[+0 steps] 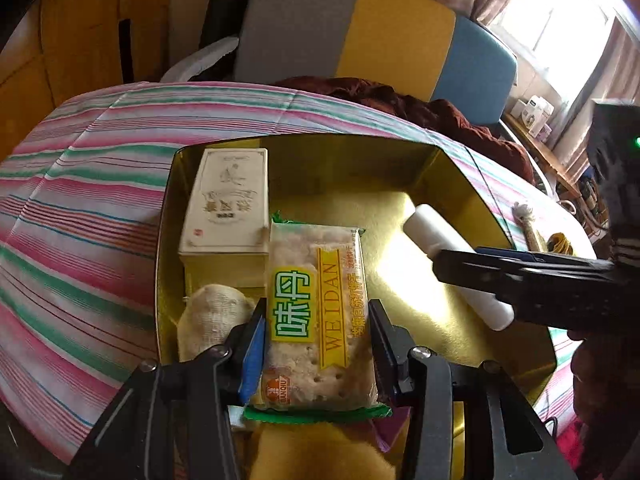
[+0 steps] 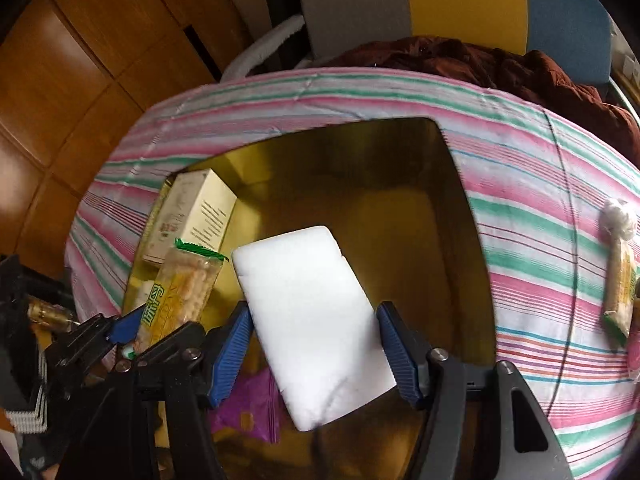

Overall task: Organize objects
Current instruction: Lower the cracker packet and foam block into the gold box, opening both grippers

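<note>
Crackers [image 1: 316, 320], a clear green-trimmed packet, hang pinched between the left gripper [image 1: 316, 344] fingers over the gold tray [image 1: 460, 184], just at 4 o'clock of a cream box [image 1: 226, 200] lying inside. Toward 3 o'clock, the right gripper [image 2: 316, 344] fingers pinch a white block [image 2: 312, 320] above the tray's bare floor. Released together, the two may collide or tip onto the striped surface [image 1: 80, 200]. Packet lettering reads "WEIDAN"; the box's print is illegible.
</note>
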### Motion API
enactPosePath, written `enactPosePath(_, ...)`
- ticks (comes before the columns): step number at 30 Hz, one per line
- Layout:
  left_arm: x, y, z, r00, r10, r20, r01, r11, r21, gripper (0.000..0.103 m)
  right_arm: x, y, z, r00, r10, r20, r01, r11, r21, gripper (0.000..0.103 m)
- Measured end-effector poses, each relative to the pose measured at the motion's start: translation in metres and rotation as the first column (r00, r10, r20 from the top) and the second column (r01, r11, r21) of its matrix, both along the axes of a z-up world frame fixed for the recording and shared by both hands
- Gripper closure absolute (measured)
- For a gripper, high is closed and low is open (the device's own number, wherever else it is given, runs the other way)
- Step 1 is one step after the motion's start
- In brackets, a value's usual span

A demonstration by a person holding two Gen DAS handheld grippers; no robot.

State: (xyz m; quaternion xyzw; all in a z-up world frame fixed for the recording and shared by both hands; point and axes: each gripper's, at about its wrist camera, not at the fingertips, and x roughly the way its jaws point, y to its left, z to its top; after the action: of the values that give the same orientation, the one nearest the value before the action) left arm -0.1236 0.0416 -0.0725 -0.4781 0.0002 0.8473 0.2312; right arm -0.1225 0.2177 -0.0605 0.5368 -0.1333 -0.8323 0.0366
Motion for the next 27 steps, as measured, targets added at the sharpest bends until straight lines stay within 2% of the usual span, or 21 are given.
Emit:
enactPosePath(3,0.002,0.001,-0.002,1.0,-0.011,0.005,0.011,1.0,0.006,0.056,-0.003,-0.006,-0.007,1.0,0.012,0.02,-0.012,0.999,0.043,0.039)
enactPosePath(7,0.007,0.004,-0.007,0.999,-0.028,0.018,0.028,1.0,0.008,0.056,-0.002,-0.007,-0.015,0.999,0.009,0.049,-0.011,0.999,0.042,0.038)
enactPosePath(20,0.006,0.011,-0.015,0.999,-0.025,0.029,0.026,0.999,-0.029,0.054,0.006,-0.005,-0.025,0.997,0.01,0.081,-0.008,1.0,-0.021,0.034)
enactPosePath(25,0.009,0.013,-0.01,0.999,-0.027,0.019,0.028,0.999,-0.032,0.044,0.012,0.0,-0.02,0.999,0.001,0.052,0.002,0.998,-0.064,0.027)
enactPosePath(27,0.012,0.012,-0.005,1.0,-0.021,-0.002,0.021,0.999,-0.037,0.036,0.016,0.003,-0.015,0.999,-0.01,0.033,0.013,0.997,-0.071,0.025)
